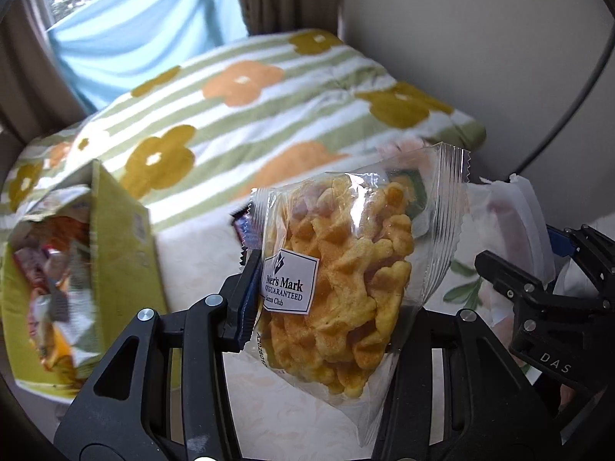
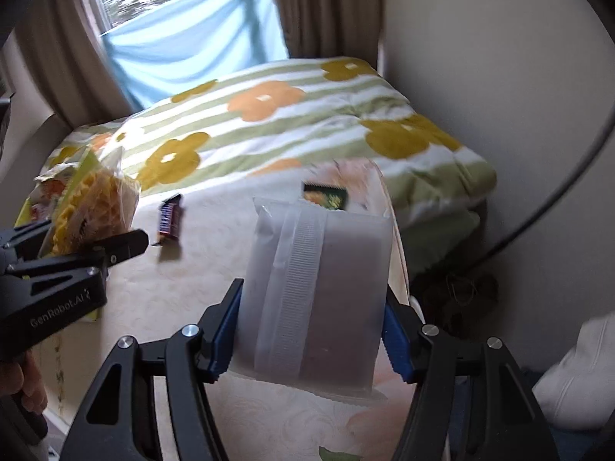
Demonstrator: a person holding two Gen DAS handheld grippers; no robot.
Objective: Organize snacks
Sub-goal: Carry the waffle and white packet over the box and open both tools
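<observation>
My left gripper (image 1: 326, 299) is shut on a clear bag of yellow-orange crisps (image 1: 346, 269) with a white label, held above the pale sheet. My right gripper (image 2: 311, 330) is shut on a frosted white packet (image 2: 319, 288) with a ribbed seam down its back. Each view shows the other gripper: the right gripper (image 1: 538, 253) with the white packet (image 1: 511, 207) stands to the right, and the left gripper (image 2: 84, 238) with the crisps bag (image 2: 92, 207) to the left. A purple candy bar (image 2: 169, 223) lies on the sheet. A green-and-black packet (image 2: 326, 198) peeks out behind the white packet.
A green cardboard box (image 1: 119, 230) holding several wrapped snacks stands at the left on the sheet. A folded striped blanket with flower shapes (image 1: 269, 107) lies behind. A wall is at the right, with a window with curtains at the back. A dark cable (image 2: 538, 211) curves down at the right.
</observation>
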